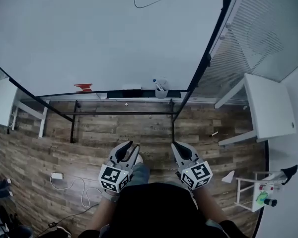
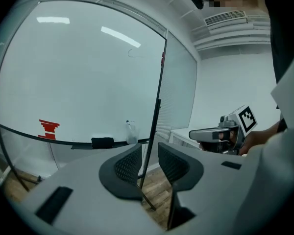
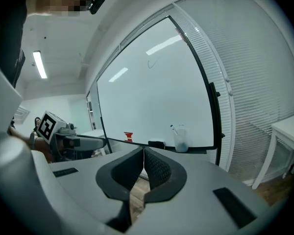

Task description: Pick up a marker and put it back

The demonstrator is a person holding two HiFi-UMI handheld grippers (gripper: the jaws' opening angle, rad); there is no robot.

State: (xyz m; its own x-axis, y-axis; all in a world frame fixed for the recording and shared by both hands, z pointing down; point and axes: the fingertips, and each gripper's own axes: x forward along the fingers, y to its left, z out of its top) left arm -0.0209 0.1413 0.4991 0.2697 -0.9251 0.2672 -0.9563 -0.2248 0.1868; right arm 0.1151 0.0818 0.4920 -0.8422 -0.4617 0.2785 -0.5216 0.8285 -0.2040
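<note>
A clear cup (image 1: pixel 161 89) with a marker (image 1: pixel 158 85) in it stands on the whiteboard's tray (image 1: pixel 104 96), far ahead of both grippers. The same cup shows small in the left gripper view (image 2: pixel 131 132) and in the right gripper view (image 3: pixel 180 139). My left gripper (image 1: pixel 130 151) hovers over the wood floor, held close to the body, its jaws a little apart and empty (image 2: pixel 149 153). Level with it, the right gripper (image 1: pixel 180 150) has its jaws closed together on nothing (image 3: pixel 143 155). A small marker-like object (image 1: pixel 214 133) lies on the floor to the right.
The whiteboard (image 1: pixel 104 38) carries a black scribble (image 1: pixel 151 1), with a black eraser (image 1: pixel 131 91) and a red item (image 1: pixel 83 87) on its tray. A white table (image 1: pixel 269 108) stands at right, a small rack (image 1: pixel 258 192) at lower right. A charger and cable (image 1: pixel 57 176) lie on the floor at left.
</note>
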